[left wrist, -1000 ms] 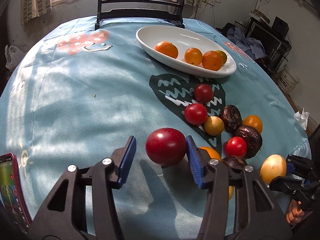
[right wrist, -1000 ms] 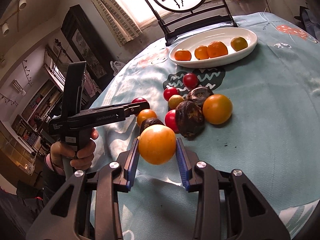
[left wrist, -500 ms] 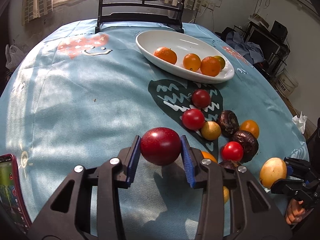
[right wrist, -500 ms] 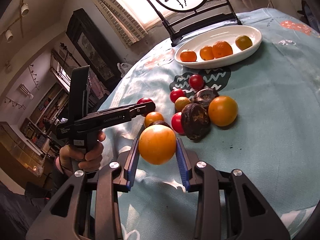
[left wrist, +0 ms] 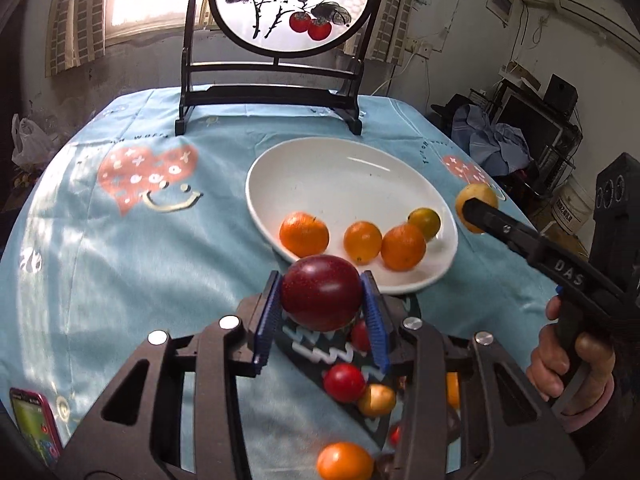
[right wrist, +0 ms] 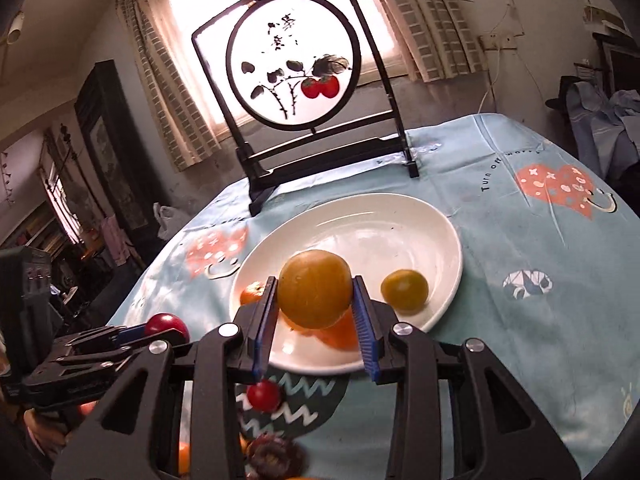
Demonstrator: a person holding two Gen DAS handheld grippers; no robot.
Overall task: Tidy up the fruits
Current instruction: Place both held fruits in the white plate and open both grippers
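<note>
Dark red and glossy, the plum-like fruit (left wrist: 321,293) sits clamped between the blue pads of the left claw (left wrist: 322,312), which has closed on it and carried it from low over the worktop (left wrist: 120,264) near the loose pile to the near rim of the white oval plate (left wrist: 344,176). A second ago the pads stood wide apart around it; half a second ago they had already met its sides. The fruit is nearly round, slightly wider than tall, so its long axis runs across from pad to pad.

Over on the right, the right claw (right wrist: 316,312) grips a yellow-orange fruit (right wrist: 315,289), as it did in both earlier frames, and has moved from the pile to a place above the plate's near half. That fruit too is a little broader than tall, lying crosswise between the pads, with the pads pressed to its flanks.

On the plate lie four citrus fruits: three oranges (left wrist: 304,234) in a row and a greenish-yellow one (left wrist: 425,222) at the right end, unchanged in place. Small red fruits (left wrist: 344,377), a golden one (left wrist: 377,400) and an orange one (left wrist: 345,461) rest on the blue tablecloth below the left claw. A framed round persimmon screen (left wrist: 292,8) stands behind the plate.
</note>
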